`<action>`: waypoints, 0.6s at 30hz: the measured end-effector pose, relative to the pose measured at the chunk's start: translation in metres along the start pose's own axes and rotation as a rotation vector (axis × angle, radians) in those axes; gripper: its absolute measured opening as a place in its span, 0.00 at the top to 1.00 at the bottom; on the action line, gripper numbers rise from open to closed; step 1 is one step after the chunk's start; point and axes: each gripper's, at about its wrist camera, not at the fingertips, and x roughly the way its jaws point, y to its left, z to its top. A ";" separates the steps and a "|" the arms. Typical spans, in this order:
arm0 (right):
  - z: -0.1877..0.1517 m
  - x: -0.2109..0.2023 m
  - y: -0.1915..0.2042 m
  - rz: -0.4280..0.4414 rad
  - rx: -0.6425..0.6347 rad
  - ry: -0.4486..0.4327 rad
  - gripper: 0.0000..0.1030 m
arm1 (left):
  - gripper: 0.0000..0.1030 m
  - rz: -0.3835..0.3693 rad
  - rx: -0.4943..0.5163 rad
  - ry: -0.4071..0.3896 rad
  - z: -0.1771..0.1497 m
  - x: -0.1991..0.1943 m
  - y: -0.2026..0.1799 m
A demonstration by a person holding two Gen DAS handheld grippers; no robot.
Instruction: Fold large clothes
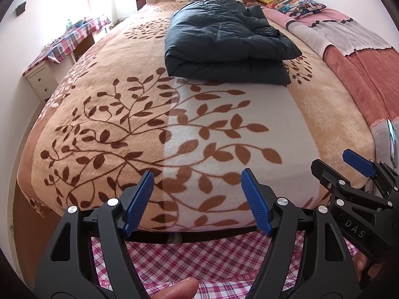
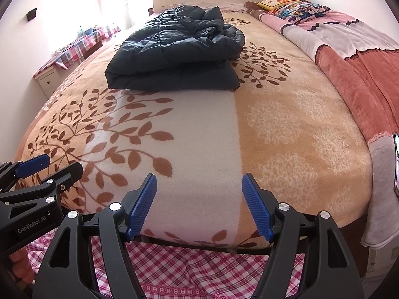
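The dark padded jacket (image 1: 224,42) lies folded into a thick bundle on the bed blanket (image 1: 124,124), well ahead of both empty, spread-fingered tools, left gripper (image 1: 197,199) and right gripper (image 2: 199,201), so folding looks essentially done

The left gripper (image 1: 197,200) occupied the lower centre of the left wrist view, jaws spread wide with nothing between them. The right gripper (image 2: 199,205) matched this in its own view, also empty. A fingertip (image 1: 179,290) showed at the bottom edge.
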 end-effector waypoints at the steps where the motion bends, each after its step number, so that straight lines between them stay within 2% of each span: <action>1: 0.000 0.000 0.000 0.000 -0.001 0.001 0.32 | 0.30 0.000 -0.001 0.000 0.000 0.000 0.000; 18: -0.001 0.000 0.001 -0.004 -0.008 -0.003 0.32 | 0.31 0.000 -0.002 -0.001 -0.001 -0.001 0.001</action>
